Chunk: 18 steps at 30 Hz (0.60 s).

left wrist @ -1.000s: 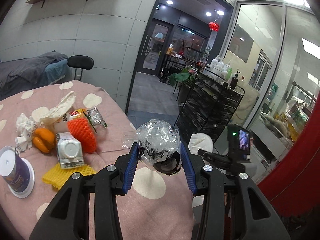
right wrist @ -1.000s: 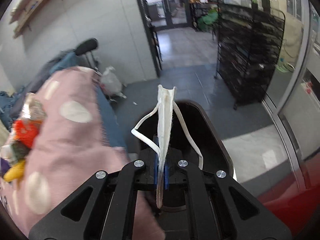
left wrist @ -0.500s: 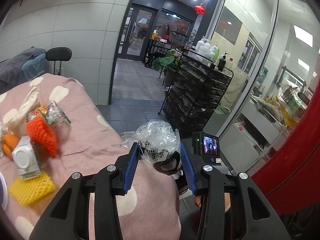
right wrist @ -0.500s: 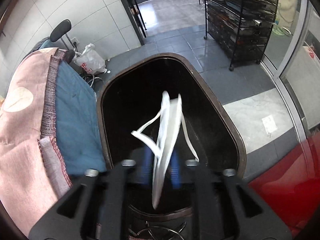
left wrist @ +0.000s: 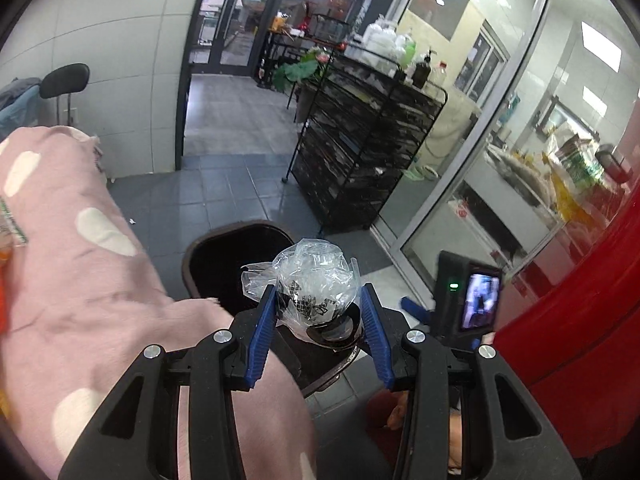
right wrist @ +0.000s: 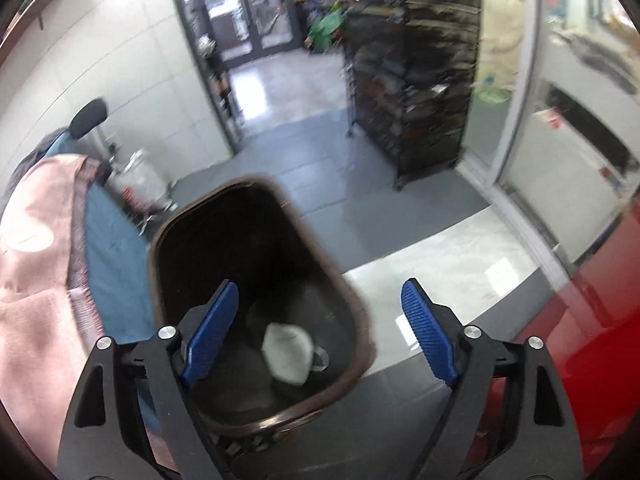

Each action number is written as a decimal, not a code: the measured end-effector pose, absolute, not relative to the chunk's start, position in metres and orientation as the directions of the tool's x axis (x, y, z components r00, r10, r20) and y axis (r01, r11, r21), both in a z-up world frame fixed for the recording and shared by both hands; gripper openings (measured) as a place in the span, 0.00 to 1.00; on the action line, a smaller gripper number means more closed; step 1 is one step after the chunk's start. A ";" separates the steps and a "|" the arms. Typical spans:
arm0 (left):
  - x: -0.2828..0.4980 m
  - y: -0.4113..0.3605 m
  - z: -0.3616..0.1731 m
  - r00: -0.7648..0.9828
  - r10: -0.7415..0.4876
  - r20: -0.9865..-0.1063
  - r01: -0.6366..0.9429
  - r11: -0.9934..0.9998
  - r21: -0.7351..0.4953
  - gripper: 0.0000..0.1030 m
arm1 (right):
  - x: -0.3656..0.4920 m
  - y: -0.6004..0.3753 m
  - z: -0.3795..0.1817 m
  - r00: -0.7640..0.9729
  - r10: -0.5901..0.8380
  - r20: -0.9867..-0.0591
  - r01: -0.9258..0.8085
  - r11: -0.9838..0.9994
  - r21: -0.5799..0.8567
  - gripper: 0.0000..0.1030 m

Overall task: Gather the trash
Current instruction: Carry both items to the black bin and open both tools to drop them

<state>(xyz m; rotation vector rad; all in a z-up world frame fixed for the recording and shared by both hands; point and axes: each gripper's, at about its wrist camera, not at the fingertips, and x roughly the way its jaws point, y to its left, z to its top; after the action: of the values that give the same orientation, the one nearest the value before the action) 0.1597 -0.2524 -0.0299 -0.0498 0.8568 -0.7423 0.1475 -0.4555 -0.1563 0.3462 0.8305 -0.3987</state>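
Note:
My left gripper (left wrist: 318,316) is shut on a crumpled clear plastic cup (left wrist: 312,292) with black print and holds it over the near rim of a dark brown trash bin (left wrist: 196,248). My right gripper (right wrist: 316,328) is open and empty above the same bin (right wrist: 160,240). A white face mask (right wrist: 288,352) lies on the bin's bottom, below and between the right fingers. The right gripper's camera body (left wrist: 468,300) shows to the right of the cup in the left wrist view.
A table under a pink cloth with white spots (left wrist: 80,280) stands left of the bin, its edge touching the bin's side. A black wire rack (left wrist: 360,160) stands beyond on the tiled floor. A red surface (left wrist: 580,320) fills the right. A glass partition (right wrist: 520,120) runs behind.
My right gripper opened and the white mask dropped into the bin. My left gripper carried the plastic cup rightward off the table to above the bin.

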 end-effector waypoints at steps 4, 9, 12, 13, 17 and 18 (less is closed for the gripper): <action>0.169 -0.278 -0.047 0.381 -0.591 -0.711 0.585 0.749 -0.310 0.40 | 0.132 -0.471 -0.158 0.591 -0.275 -0.759 0.521 0.848 0.098 0.83; 0.175 -0.300 -0.070 0.352 -0.546 -0.760 0.593 0.759 -0.270 0.41 | 0.114 -0.487 -0.165 0.599 -0.280 -0.750 0.539 0.834 0.119 0.83; 0.178 -0.306 -0.079 0.350 -0.514 -0.783 0.589 0.771 -0.243 0.41 | 0.110 -0.491 -0.167 0.583 -0.309 -0.752 0.552 0.829 0.087 0.84; 0.180 -0.309 -0.082 0.347 -0.506 -0.789 0.589 0.773 -0.237 0.41 | 0.109 -0.493 -0.167 0.576 -0.315 -0.754 0.557 0.827 0.080 0.84; 0.179 -0.311 -0.085 0.345 -0.491 -0.800 0.595 0.773 -0.218 0.43 | 0.108 -0.499 -0.166 0.559 -0.324 -0.763 0.571 0.818 0.070 0.84; 0.180 -0.313 -0.087 0.343 -0.488 -0.802 0.597 0.773 -0.215 0.47 | 0.109 -0.498 -0.165 0.553 -0.330 -0.765 0.574 0.816 0.063 0.84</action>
<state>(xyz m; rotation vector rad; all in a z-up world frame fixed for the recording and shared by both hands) 0.1797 -0.3133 -0.0868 0.1241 0.9956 -0.7073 0.1089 -0.4984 -0.1652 0.3235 0.8253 -0.5455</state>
